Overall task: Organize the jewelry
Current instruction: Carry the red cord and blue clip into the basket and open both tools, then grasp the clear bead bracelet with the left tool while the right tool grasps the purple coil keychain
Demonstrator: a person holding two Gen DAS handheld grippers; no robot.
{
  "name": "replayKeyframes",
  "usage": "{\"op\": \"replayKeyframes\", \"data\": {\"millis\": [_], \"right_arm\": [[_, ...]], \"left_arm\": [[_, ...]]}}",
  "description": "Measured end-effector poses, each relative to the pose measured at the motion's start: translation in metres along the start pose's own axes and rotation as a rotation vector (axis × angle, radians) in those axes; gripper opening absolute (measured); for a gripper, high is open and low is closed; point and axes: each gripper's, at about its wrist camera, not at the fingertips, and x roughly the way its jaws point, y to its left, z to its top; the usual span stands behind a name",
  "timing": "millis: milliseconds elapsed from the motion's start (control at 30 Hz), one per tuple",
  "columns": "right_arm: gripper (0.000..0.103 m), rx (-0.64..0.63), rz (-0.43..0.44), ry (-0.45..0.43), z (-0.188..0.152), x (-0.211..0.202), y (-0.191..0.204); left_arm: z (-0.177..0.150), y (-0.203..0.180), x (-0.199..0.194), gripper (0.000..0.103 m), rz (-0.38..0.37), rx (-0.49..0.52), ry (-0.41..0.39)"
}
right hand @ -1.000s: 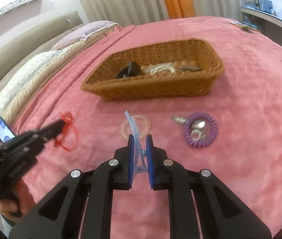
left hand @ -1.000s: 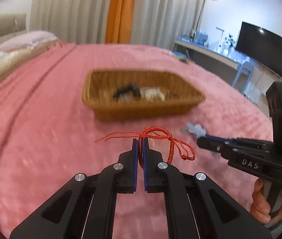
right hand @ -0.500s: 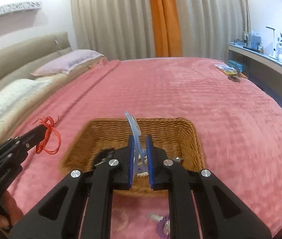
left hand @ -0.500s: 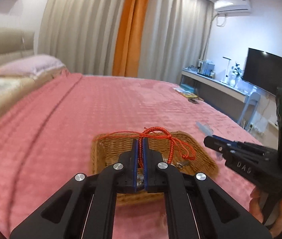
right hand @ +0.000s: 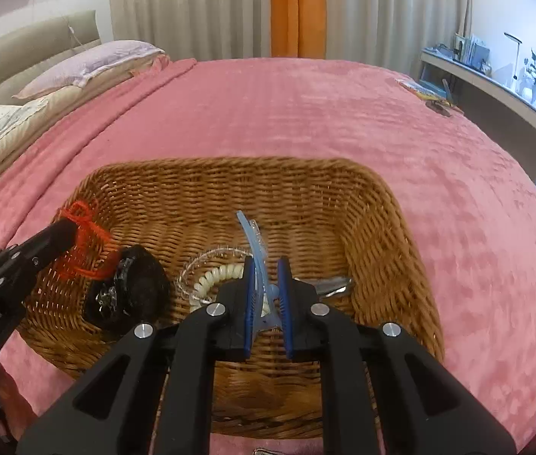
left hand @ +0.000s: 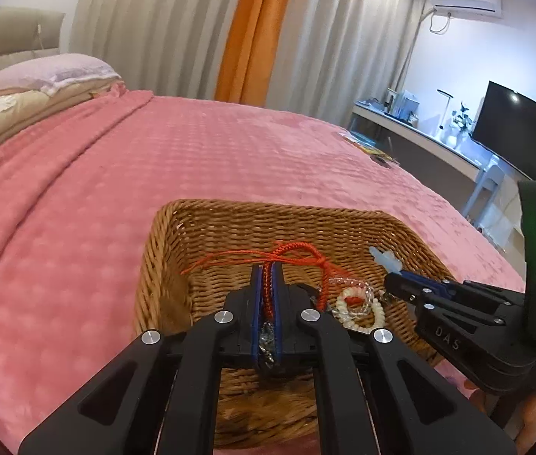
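Note:
A wicker basket (right hand: 230, 165) sits on the pink bedspread, and both grippers hover over it. My left gripper (left hand: 266, 269) holds a red cord bracelet (left hand: 298, 252) between its pads above the basket's left part; its jaws are opening, with the cord still pinched. My right gripper (right hand: 264, 263) is shut on a light blue hair clip (right hand: 251, 235) over the basket's middle. Inside the basket lie a black hair piece (right hand: 135, 284), a white coil hair tie (right hand: 215, 276), a clear bead bracelet (right hand: 192, 265) and a metal clip (right hand: 334, 284).
The pink bedspread (right hand: 306, 113) spreads wide beyond the basket. Pillows (right hand: 90, 60) lie at the far left. A few small items (right hand: 438, 102) rest near the bed's far right edge. A desk and a dark screen (left hand: 518, 132) stand at the right wall.
Both grippers have moved forward from the bedspread in front of the basket to above it, carrying the red bracelet and the blue clip. The loose jewelry left on the bedspread has dropped out of sight.

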Motion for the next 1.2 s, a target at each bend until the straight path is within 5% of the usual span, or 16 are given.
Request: {"op": "replayKeyframes", "data": {"millis": [67, 200, 633, 900, 1200], "right_arm": [[0.017, 0.03, 0.028, 0.013, 0.001, 0.001, -0.006], [0.046, 0.064, 0.04, -0.019, 0.001, -0.011, -0.015], [0.046, 0.012, 0.061, -0.164, -0.025, -0.13, -0.034], [0.045, 0.086, 0.042, -0.032, -0.102, -0.107, -0.067], [0.033, 0.078, 0.067, 0.041, -0.116, -0.079, -0.072]], "left_arm": [[-0.001, 0.001, 0.001, 0.04, 0.0, 0.001, 0.006], [0.0, -0.001, -0.01, 0.042, -0.01, 0.007, -0.024], [-0.01, -0.042, -0.11, 0.05, -0.063, 0.044, -0.151], [-0.072, -0.054, -0.098, 0.052, -0.07, 0.021, -0.002], [-0.094, -0.044, -0.059, 0.052, -0.082, -0.012, 0.126]]}}
